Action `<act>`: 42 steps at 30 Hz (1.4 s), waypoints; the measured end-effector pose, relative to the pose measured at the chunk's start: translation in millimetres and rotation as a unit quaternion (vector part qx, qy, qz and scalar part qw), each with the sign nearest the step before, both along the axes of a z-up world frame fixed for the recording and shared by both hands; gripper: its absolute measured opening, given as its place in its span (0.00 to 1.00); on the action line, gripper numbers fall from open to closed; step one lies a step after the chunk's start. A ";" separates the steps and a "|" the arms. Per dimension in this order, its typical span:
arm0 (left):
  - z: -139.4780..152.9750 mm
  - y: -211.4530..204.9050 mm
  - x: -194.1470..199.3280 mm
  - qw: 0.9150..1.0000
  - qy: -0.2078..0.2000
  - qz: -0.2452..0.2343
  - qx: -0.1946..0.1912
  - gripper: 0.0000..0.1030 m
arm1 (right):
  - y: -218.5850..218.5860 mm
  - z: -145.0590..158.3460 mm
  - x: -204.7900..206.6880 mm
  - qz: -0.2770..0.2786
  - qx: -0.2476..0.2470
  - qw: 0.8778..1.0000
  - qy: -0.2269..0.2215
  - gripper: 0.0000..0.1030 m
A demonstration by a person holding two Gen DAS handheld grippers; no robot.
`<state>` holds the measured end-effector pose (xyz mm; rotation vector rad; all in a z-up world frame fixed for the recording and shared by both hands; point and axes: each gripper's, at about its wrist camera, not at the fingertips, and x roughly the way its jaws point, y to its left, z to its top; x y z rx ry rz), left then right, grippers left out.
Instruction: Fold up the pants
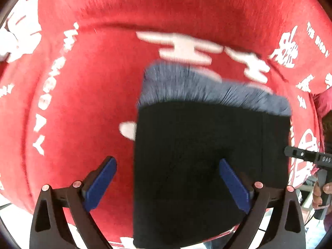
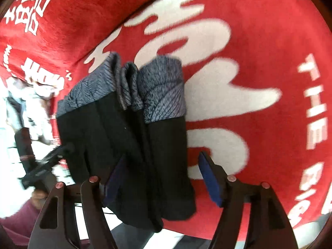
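Pants [image 1: 211,157], black with a grey patterned band at the far end, lie as a narrow folded bundle on a red cloth [image 1: 83,95] printed with white lettering, which covers the worktop. In the right wrist view the bundle [image 2: 128,145] shows several long folds stacked side by side, the grey ends bunched and uneven, so the fold looks well along but not neat. The left gripper [image 1: 168,184] hangs over the near end with its jaws spread wide and nothing between the blue pads; one pad stands over the black fabric and the other over bare red cloth, so the bundle's left edge lies between them. Whether the pad touches the fabric cannot be told. The right gripper [image 2: 164,178] is likewise wide apart and empty, its left pad over the black cloth and its right pad off the bundle's right edge. Each gripper appears at the border of the other's view, so the two sit at opposite sides of the bundle. That stance probably serves either to pinch both long edges for another fold or to have let go after laying one down; the blur suggests motion but not its direction. The loose grey ends may slip apart if lifted.
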<state>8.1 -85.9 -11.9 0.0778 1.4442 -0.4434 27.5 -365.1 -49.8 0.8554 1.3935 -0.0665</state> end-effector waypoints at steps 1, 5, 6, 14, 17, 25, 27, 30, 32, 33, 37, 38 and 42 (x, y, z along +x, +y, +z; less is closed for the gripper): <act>11.5 0.4 2.8 1.000 -0.009 0.007 -0.010 0.97 | 0.1 12.0 0.0 0.003 -0.025 1.000 -0.004 0.68; 38.5 -7.5 12.7 0.998 -0.048 0.001 -0.042 0.97 | -2.2 48.6 2.1 -0.005 -0.026 0.998 -0.057 0.21; 39.5 -15.4 14.0 0.997 -0.047 -0.008 -0.062 0.97 | -0.3 54.4 7.0 -0.003 -0.026 0.997 -0.068 0.19; -7.6 -49.7 18.5 0.996 -0.049 -0.035 -0.060 0.97 | 20.0 33.5 52.6 0.021 -0.030 0.997 -0.062 0.15; -31.6 -45.6 25.9 0.998 -0.034 -0.030 -0.032 0.97 | 17.2 20.7 55.7 0.008 -0.021 0.998 -0.062 0.09; -16.8 -37.6 12.4 0.999 -0.029 -0.028 0.014 0.97 | 11.9 20.5 50.5 -0.003 -0.005 0.998 -0.055 0.06; -5.3 -34.2 -0.7 0.998 -0.032 -0.036 0.034 0.97 | 13.2 26.6 45.1 -0.001 -0.011 0.999 -0.047 0.08; 8.1 -32.6 -17.2 0.996 -0.035 -0.050 0.061 0.98 | 13.1 35.6 30.6 -0.005 -0.014 0.999 -0.030 0.09; 17.1 -31.2 -27.3 0.995 -0.033 -0.055 0.072 0.98 | 13.8 41.0 18.9 -0.013 -0.013 1.000 -0.018 0.11; 23.5 -30.4 -34.3 0.995 -0.032 -0.058 0.075 0.98 | 14.6 42.8 14.5 -0.015 -0.012 1.000 -0.014 0.13; 41.7 -29.1 -50.0 0.993 -0.033 -0.070 0.088 0.98 | 19.5 53.2 -7.4 -0.029 -0.013 0.999 0.007 0.37; 45.5 -28.8 -52.9 0.993 -0.032 -0.072 0.093 0.98 | 21.5 55.8 -11.8 -0.031 -0.015 0.999 0.013 0.50; 51.1 -28.7 -55.0 0.991 -0.018 -0.070 0.108 0.98 | 30.3 69.3 -21.6 -0.028 -0.027 0.999 0.024 0.68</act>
